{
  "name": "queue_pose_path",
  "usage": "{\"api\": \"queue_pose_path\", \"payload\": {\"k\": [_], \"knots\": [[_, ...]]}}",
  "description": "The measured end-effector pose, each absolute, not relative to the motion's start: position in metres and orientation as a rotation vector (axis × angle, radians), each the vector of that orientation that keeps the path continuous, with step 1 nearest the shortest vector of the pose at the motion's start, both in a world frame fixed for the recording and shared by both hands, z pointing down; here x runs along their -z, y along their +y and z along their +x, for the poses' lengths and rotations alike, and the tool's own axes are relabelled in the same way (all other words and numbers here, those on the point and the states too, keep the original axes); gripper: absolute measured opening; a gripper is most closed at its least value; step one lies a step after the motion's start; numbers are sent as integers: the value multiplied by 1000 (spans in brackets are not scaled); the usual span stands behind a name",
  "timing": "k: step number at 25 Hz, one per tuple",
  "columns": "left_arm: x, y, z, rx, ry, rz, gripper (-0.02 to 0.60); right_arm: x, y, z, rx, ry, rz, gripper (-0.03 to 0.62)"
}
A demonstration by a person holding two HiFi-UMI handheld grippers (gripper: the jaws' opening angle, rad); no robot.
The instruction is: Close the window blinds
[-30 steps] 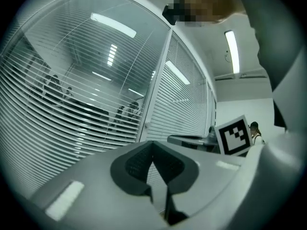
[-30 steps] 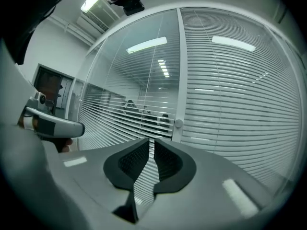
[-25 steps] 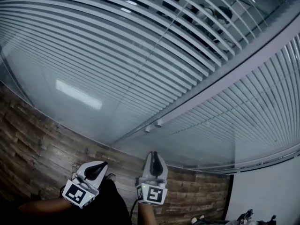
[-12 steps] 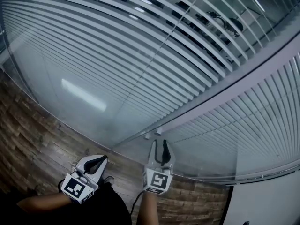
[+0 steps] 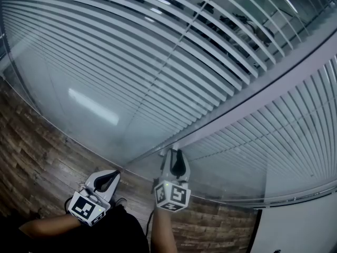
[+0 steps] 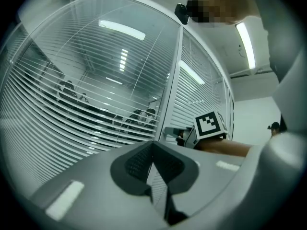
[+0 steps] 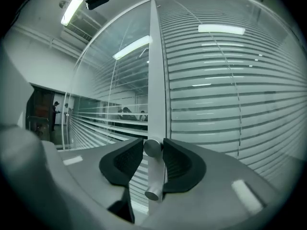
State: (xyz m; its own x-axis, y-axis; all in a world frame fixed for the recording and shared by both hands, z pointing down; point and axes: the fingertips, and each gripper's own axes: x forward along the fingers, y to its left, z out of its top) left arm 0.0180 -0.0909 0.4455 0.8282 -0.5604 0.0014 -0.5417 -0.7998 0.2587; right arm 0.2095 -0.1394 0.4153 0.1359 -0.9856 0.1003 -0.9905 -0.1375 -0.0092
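Two white slatted blinds hang behind glass. The left blind [image 5: 131,62] has tilted slats with a room showing between them; the right blind [image 5: 284,141] looks flatter. Between them runs a pale mullion [image 5: 253,88] [image 7: 156,80] carrying two small round metal knobs. My right gripper [image 5: 177,155] [image 7: 152,150] reaches to the mullion, and its jaws are opening with the upper knob [image 7: 152,147] between the pads. The lower knob [image 7: 153,193] sits just under the jaws. My left gripper [image 5: 109,179] [image 6: 153,145] hangs lower left, away from the glass, shut and empty.
Dark wood-plank floor [image 5: 31,141] runs along the foot of the glass. A white wall [image 5: 300,231] stands at the lower right. Seated people [image 6: 67,87] show through the left blind. My right forearm [image 5: 160,231] rises from the bottom edge.
My right gripper has gone from shut to open and moved up to the mullion, taking the knob between its jaws. The left gripper has barely shifted.
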Motion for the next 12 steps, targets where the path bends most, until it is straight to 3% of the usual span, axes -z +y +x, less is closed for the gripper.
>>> {"api": "queue_pose_path", "payload": {"k": [6,12], "knots": [[-449,-92,14,105,-870,2738,2,-414,-139,211,18,-1921,2251,125],[-453,-86,9,97,-866,2742,2,-419,-144,197,407,-1594,1835,121]]}}
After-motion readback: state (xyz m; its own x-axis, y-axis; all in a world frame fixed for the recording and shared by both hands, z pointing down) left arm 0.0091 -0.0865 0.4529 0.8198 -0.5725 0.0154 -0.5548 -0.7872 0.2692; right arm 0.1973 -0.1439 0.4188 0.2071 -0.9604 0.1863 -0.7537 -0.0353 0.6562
